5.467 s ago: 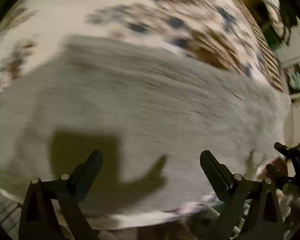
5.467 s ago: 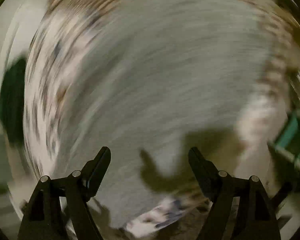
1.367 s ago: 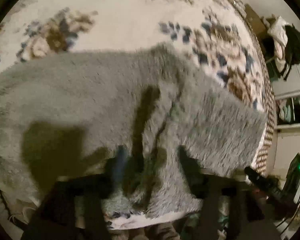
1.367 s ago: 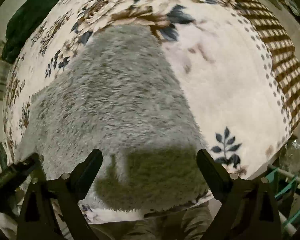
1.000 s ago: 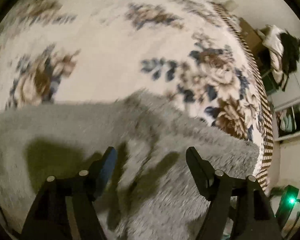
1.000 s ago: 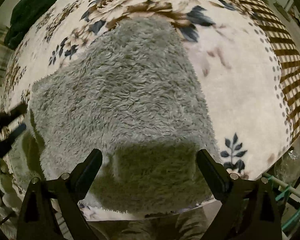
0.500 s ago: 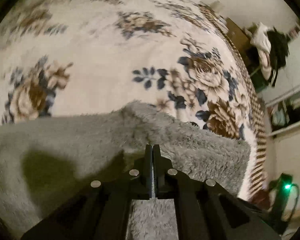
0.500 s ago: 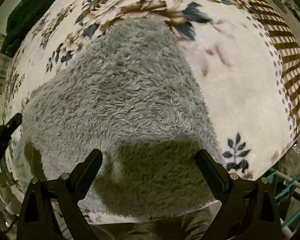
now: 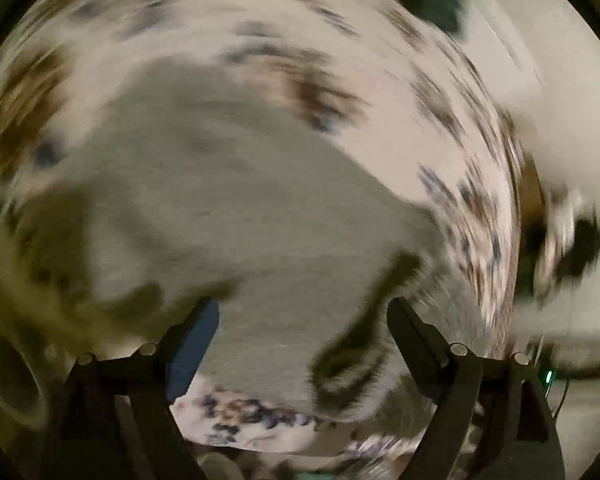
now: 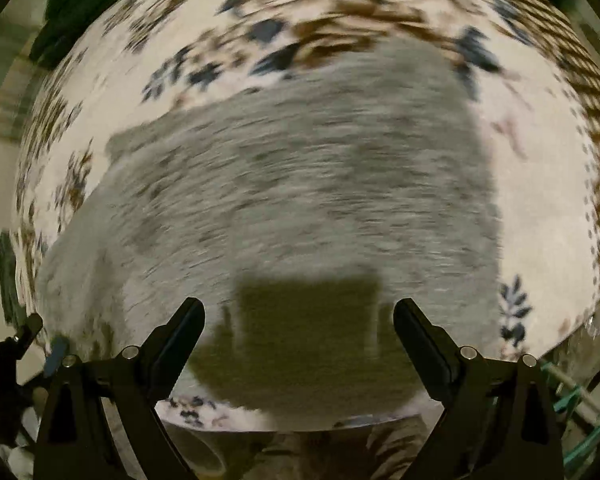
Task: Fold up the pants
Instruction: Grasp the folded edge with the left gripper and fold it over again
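Note:
The grey fluffy pants [image 9: 236,216] lie folded on a bed with a floral blanket [image 9: 236,8]; both views are smeared by motion. In the left wrist view my left gripper [image 9: 302,316] hovers over the near part of the grey pile, its jaws opening wide with only fabric below and nothing pinched. In the right wrist view the pants [image 10: 300,184] fill the middle, and my right gripper [image 10: 298,320] stands open above their near edge, casting a square shadow on the fleece. The left gripper [image 10: 40,344] shows at the far left edge there.
The blanket [image 10: 540,208] has a brown checked border on the right. A dark green cloth [image 10: 84,4] lies at the far left of the bed. Teal bars [image 10: 580,408] stand below the bed's right edge. The bed's near edge runs just under both grippers.
My left gripper, shut half a second ago, now stands wide open and has swept quickly sideways while rolling. The right gripper shifted a little and stayed open.

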